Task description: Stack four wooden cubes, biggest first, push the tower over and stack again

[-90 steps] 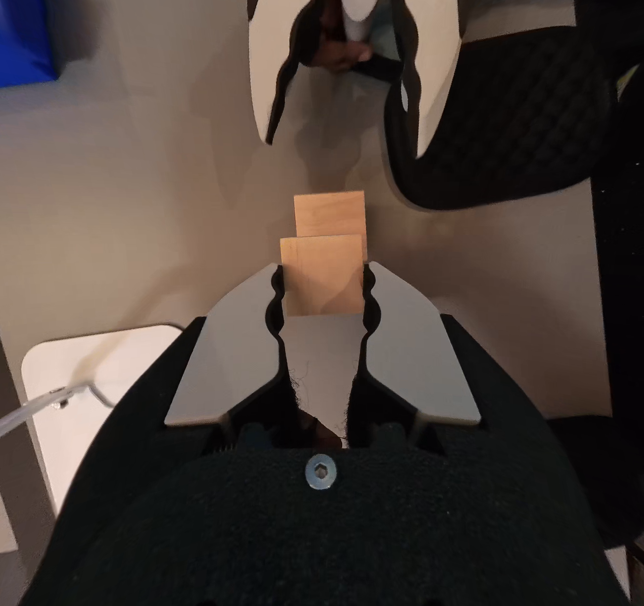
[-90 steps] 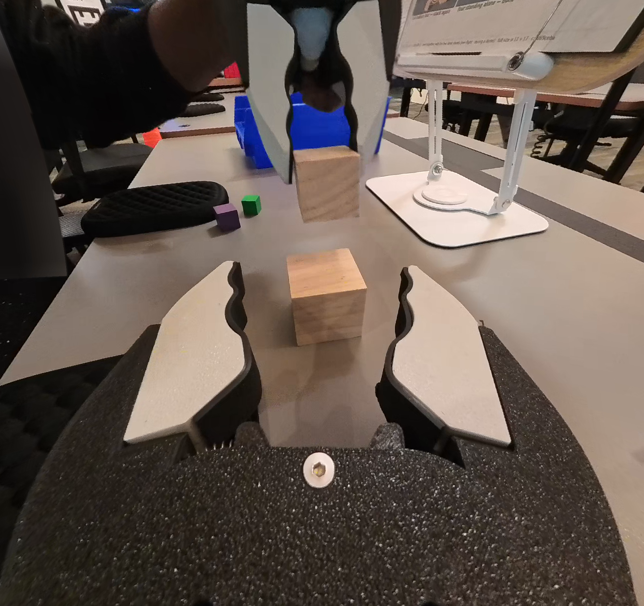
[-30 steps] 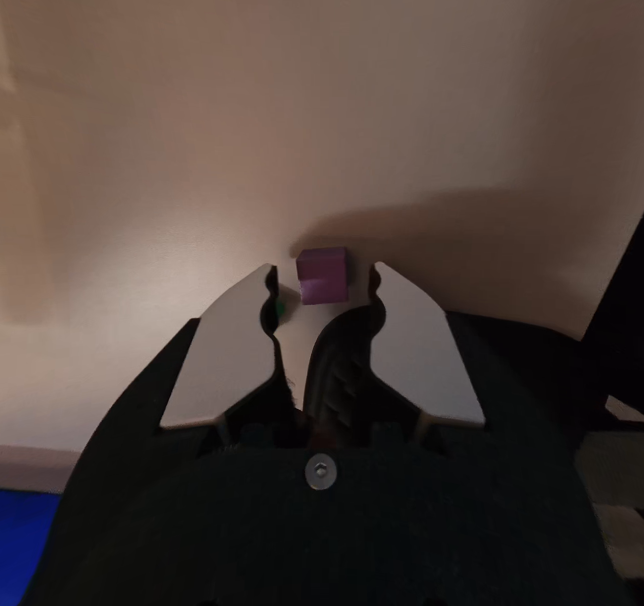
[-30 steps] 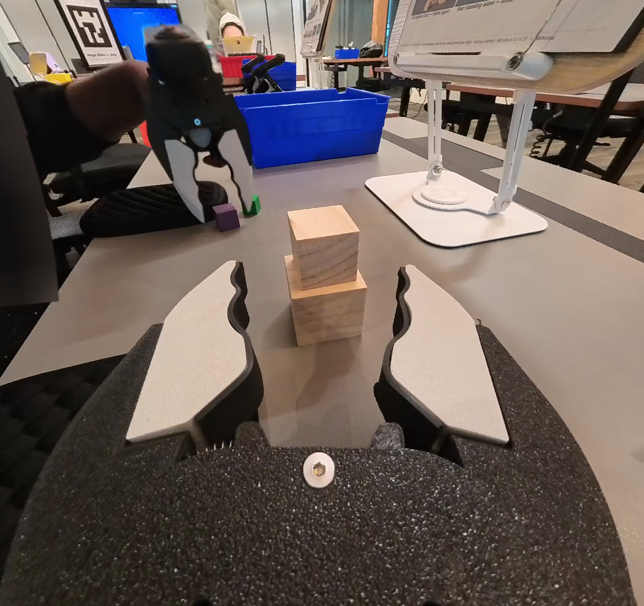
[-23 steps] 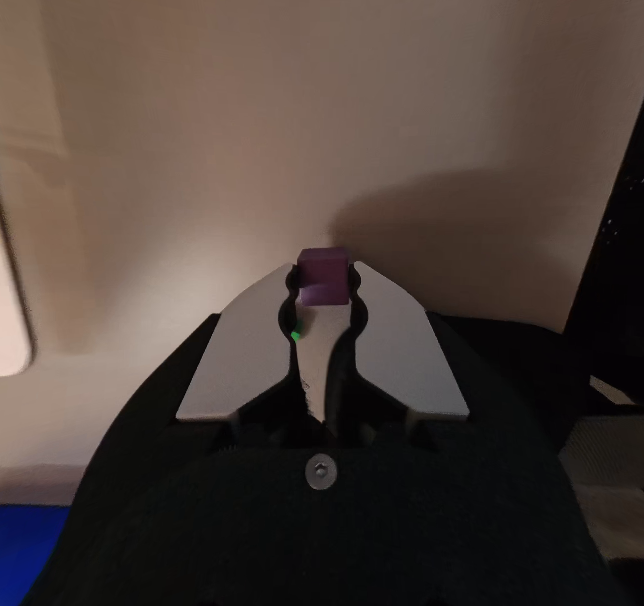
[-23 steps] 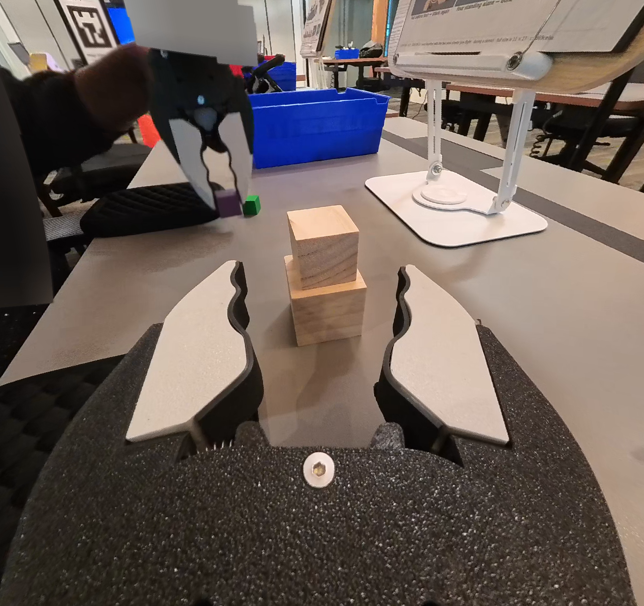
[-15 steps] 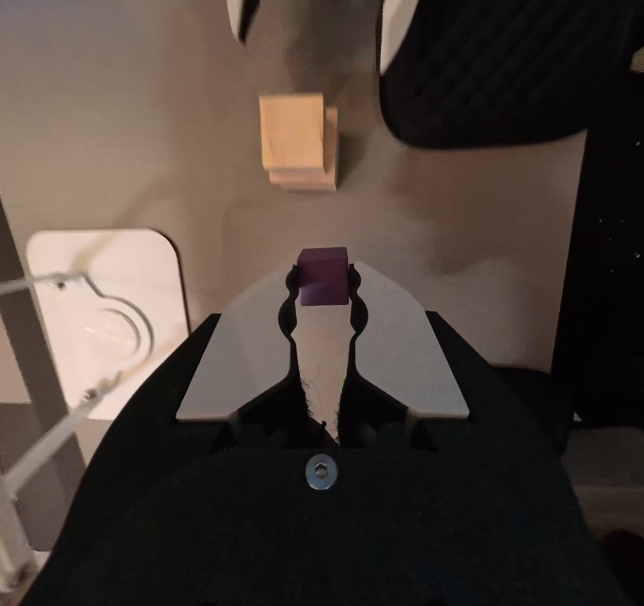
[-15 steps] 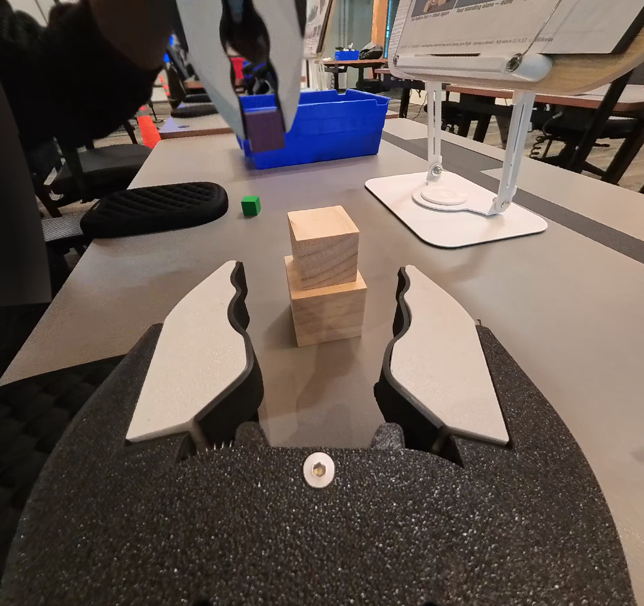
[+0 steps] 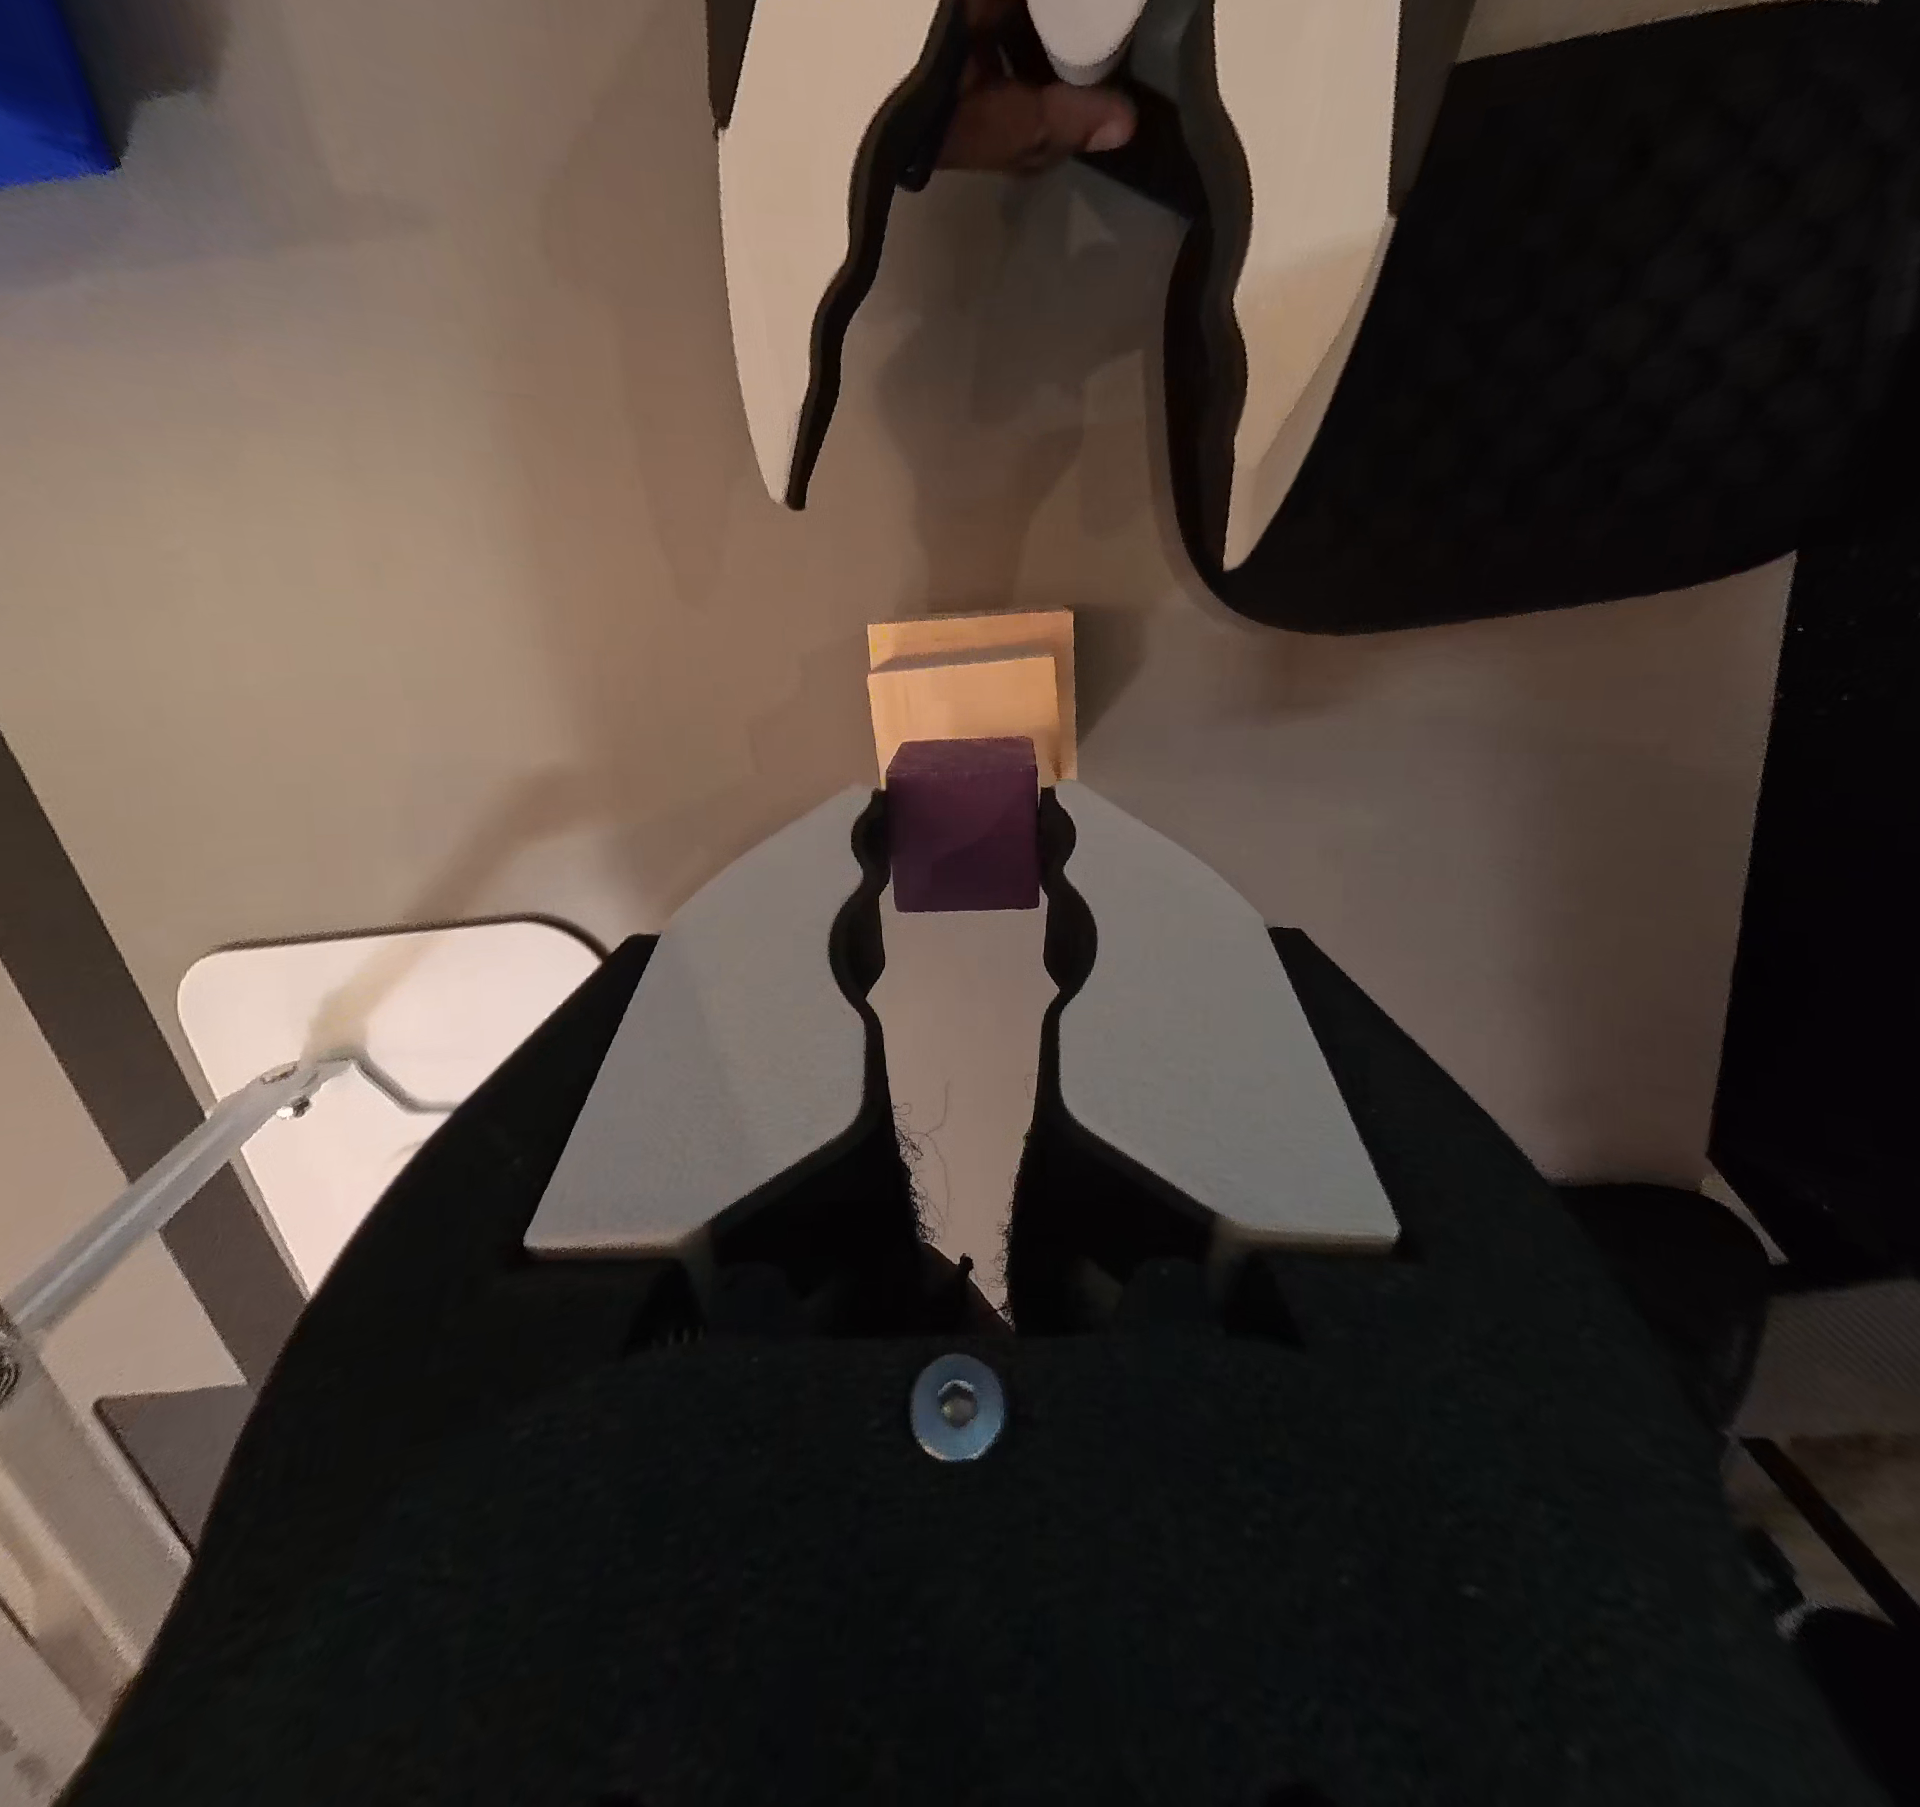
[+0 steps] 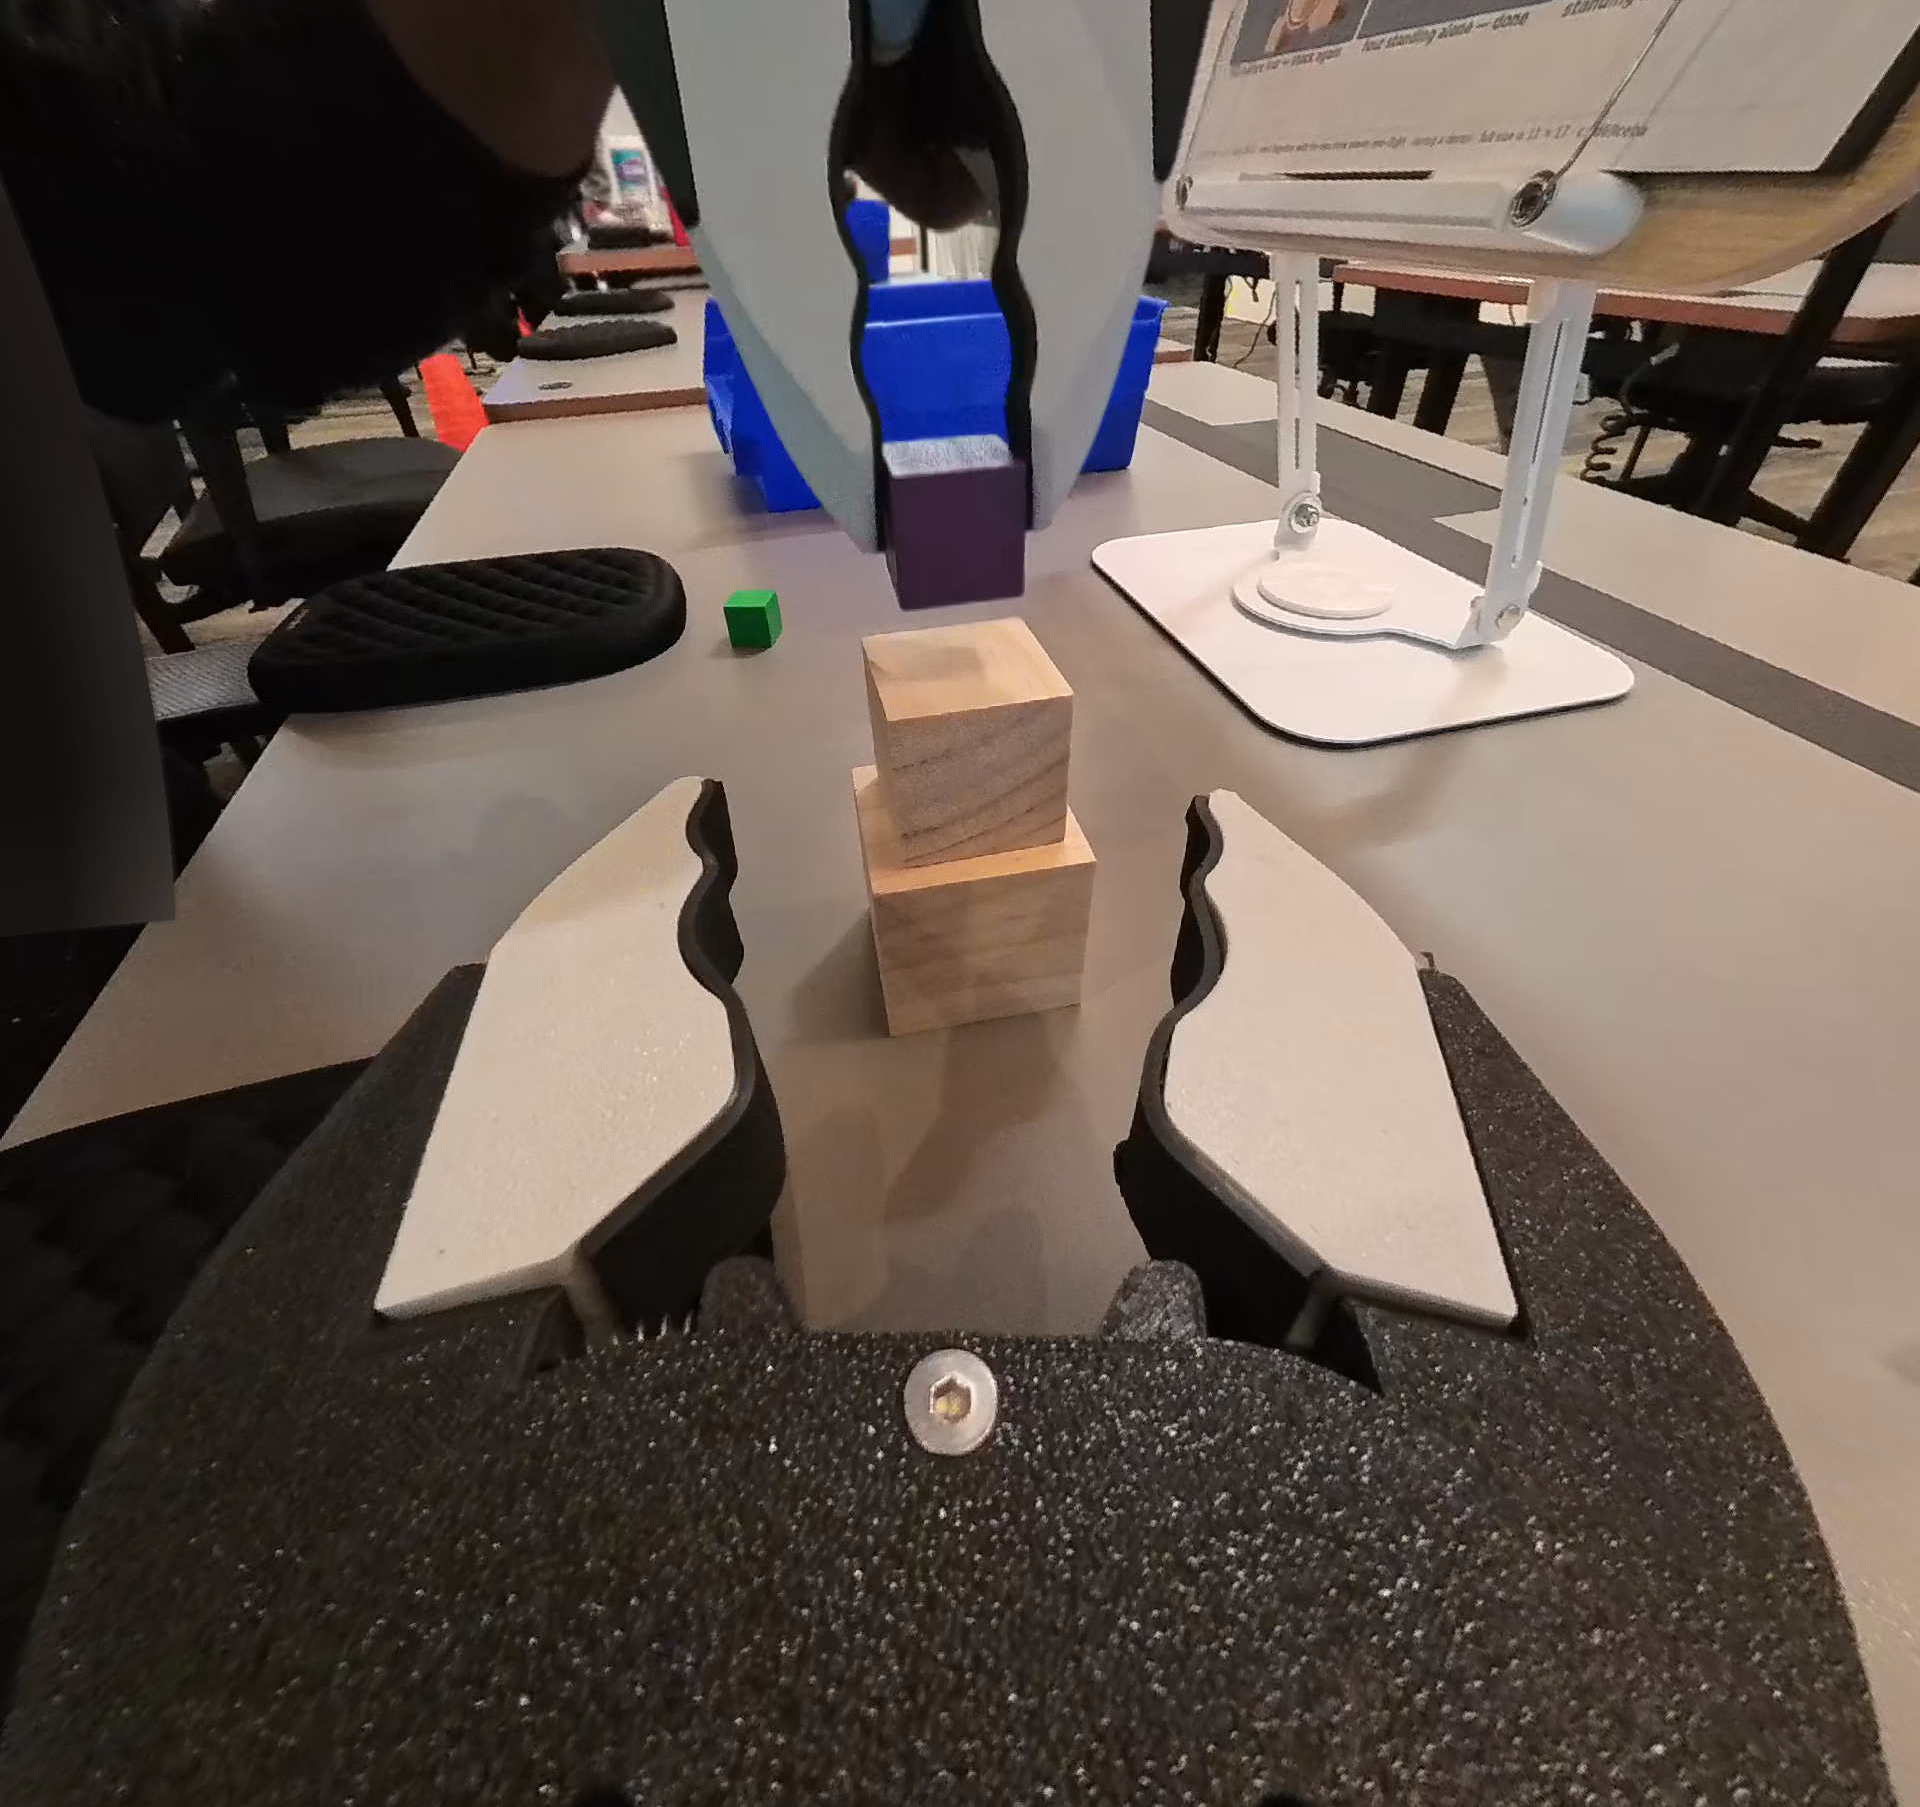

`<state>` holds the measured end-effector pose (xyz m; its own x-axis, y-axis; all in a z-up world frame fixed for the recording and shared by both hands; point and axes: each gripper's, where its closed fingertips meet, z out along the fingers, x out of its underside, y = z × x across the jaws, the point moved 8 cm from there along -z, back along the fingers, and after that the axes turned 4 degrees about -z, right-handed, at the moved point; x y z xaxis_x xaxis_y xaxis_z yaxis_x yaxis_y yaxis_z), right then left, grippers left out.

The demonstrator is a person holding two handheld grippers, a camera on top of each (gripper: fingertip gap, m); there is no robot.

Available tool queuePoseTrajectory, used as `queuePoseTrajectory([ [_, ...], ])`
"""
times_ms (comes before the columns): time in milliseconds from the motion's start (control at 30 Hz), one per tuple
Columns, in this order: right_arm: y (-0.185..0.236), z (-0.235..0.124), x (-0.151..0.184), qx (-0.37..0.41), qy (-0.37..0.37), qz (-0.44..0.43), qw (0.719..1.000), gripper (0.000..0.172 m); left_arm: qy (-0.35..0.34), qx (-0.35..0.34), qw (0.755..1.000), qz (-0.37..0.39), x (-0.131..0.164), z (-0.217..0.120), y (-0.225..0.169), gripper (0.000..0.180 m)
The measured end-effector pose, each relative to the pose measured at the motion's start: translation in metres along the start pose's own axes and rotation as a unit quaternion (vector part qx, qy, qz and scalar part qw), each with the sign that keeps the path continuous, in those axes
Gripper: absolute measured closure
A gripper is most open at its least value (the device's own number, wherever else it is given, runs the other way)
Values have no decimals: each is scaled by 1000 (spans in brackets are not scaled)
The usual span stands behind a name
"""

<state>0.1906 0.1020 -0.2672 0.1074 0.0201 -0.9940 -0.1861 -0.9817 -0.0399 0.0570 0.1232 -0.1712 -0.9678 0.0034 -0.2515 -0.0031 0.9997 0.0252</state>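
Grey bench carries two stacked wooden blocks. Left gripper hangs just above them, jaws clamped on a purple cube, not touching. Right gripper sits wide open, empty. Only its view shows the green cube and blue bin.

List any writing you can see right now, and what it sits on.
Printed sheet on the white stand: captions under photo panels plus a line of fine print; I don't quote writing.
Purple cube, wooden blocks, green cube, blue bin: no markings visible.
Left wrist view: no writing.
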Motion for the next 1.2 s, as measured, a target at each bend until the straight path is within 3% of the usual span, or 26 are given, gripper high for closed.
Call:
queuePoseTrajectory([
  [700, 0, 0, 0, -1, 1, 0, 1000, 90, 0, -13, 1000, 8, -2, 17, 2, 153],
  [767, 0, 0, 0, -1, 1, 0, 1000, 90, 3, -21, 1000, 10, -1, 17, 2, 141],
  [933, 0, 0, 0, -1, -1, 2, 1000, 91, -36, -10, 999, 0, 1, 8, 0, 131],
  [1067, -1, -1, 0, 0, -3, 3, 1000, 91, -86, -22, 996, -21, 16, -19, -3, 128],
  [1200, 0, -1, 0, -1, -2, 3, 1000, 91, -105, -47, 990, -78, 67, -44, -14, 130],
])
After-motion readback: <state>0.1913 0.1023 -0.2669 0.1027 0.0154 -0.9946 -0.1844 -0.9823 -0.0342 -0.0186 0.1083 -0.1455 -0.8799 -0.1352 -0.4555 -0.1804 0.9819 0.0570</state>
